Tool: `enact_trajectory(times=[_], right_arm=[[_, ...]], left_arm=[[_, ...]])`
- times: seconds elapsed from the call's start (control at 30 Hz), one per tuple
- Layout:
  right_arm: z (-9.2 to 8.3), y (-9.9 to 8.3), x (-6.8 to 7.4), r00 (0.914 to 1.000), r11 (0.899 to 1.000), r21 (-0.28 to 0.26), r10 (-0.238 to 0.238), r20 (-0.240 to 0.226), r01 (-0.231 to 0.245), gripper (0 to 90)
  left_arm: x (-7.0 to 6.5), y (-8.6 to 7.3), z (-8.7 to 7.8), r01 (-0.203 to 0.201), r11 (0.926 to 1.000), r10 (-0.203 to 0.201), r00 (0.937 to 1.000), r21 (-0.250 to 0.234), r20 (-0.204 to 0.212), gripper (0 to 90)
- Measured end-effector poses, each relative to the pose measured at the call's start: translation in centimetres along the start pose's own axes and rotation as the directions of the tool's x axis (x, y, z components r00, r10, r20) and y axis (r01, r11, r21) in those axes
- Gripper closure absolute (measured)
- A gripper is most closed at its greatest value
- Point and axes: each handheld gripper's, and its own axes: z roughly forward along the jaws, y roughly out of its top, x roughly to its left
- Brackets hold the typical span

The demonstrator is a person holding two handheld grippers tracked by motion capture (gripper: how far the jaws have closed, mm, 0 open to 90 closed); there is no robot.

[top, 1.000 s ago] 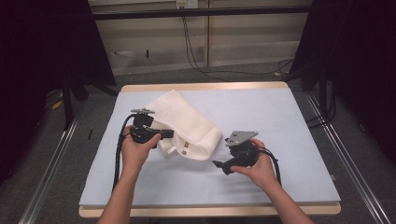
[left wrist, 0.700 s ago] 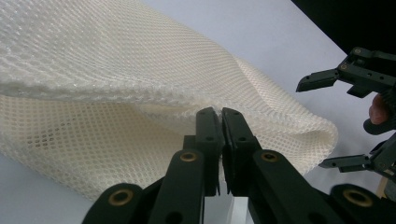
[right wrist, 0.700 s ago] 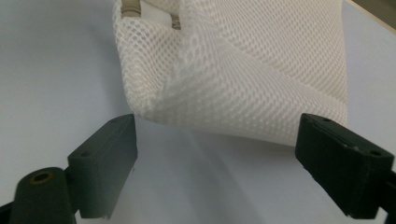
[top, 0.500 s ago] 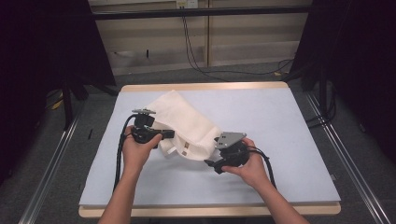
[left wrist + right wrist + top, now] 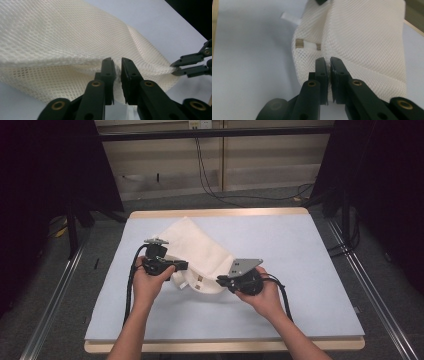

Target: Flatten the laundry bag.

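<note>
White open-weave mesh bag [image 5: 200, 255] lying slack on the pale blue desk [image 5: 300, 260], near edge pinched thinly by both the left tool [image 5: 117, 65] and right tool [image 5: 328, 62], jaws nearly shut: likely to slip free or snag if tugged apart.

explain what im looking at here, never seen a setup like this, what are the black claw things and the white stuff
No robot here: a person holds a hand-held two-jaw tool in each hand. The high view looks down on a table with a pale blue top. The other two pictures come from small cameras riding on each tool, looking along its black jaws. The white stuff is a mesh bag lying on the table. The left gripper is pinched on one edge of it, the right gripper on another.
</note>
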Motion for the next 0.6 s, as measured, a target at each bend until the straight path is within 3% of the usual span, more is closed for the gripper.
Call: enact_trajectory(times=[0.07,0.2,0.33,0.47,0.57,0.6], right_arm=[[-0.8,0.1,-0.6,0.9974,0.997,-0.033,0.071,0.009,-0.071,85.8],[-1.3,0.0,-1.3,0.9926,0.992,-0.049,0.121,0.01,-0.12,86.1],[-1.9,0.0,-2.1,0.9844,0.982,-0.077,0.173,0.029,-0.171,86.9],[-2.1,-0.1,-2.4,0.9805,0.979,-0.075,0.193,0.035,-0.19,87.2],[-2.2,-0.2,-2.5,0.9785,0.977,-0.075,0.202,0.042,-0.198,87.2],[-2.3,-0.2,-2.7,0.978,0.976,-0.082,0.205,0.038,-0.201,87.2]], left_arm=[[0.2,-0.3,-0.1,-0.002,1.0,0.002,0.9999,0.004,-0.012,70.2],[0.4,-0.5,-0.4,-0.018,0.9998,0.019,0.9993,0.006,-0.032,64.0],[0.8,-1.0,-0.7,-0.006,1.0,0.006,0.9992,0.0,-0.039,55.8],[1.2,-1.3,-1.0,-0.006,0.9999,0.006,0.999,0.008,-0.043,54.6],[1.6,-1.5,-1.1,-0.014,0.9998,0.015,0.9966,0.013,-0.081,52.7],[1.8,-1.7,-1.1,-0.022,0.9996,0.023,0.9934,0.018,-0.112,50.8]])
